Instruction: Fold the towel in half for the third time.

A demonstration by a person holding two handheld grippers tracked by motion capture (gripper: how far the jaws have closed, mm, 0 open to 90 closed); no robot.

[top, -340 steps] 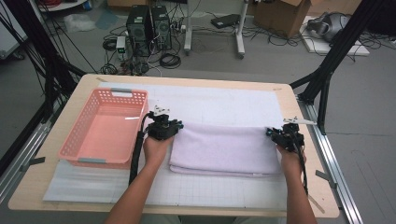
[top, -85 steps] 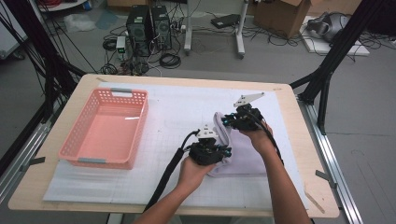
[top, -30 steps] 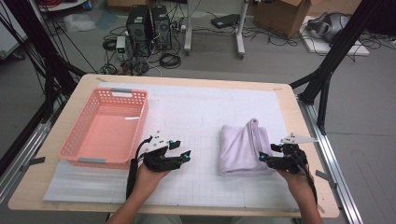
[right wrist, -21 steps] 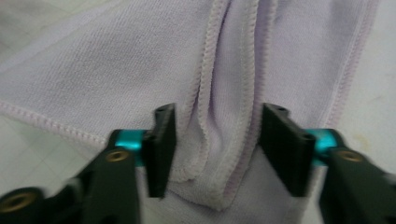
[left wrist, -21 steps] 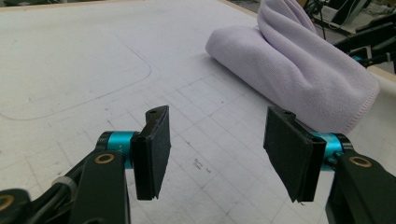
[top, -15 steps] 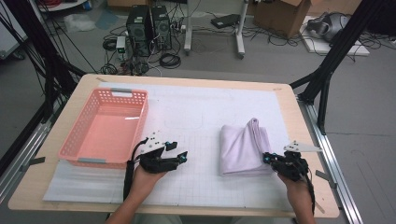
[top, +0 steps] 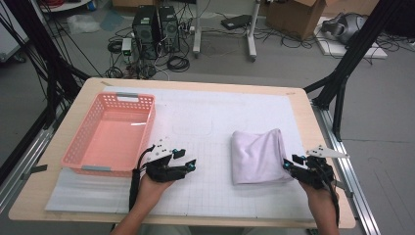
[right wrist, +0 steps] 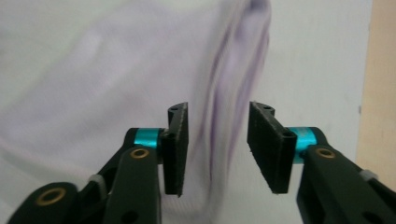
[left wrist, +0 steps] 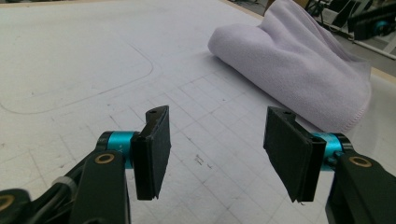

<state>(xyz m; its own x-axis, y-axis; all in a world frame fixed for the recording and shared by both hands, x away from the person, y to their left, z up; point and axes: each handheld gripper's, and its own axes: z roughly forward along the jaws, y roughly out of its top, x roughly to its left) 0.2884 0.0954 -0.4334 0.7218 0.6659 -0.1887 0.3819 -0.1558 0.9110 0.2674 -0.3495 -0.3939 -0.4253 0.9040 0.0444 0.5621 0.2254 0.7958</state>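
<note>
Folded lilac towel (top: pixel 258 156) on the tabletop (top: pixel 313 120), right of the pink basket (top: pixel 111 134). Right gripper (top: pixel 292 161), at its right edge, has just been reopening, apparently pressing nothing; the fold looks released. Left gripper (top: pixel 190 164) rests open, well apart.
</note>
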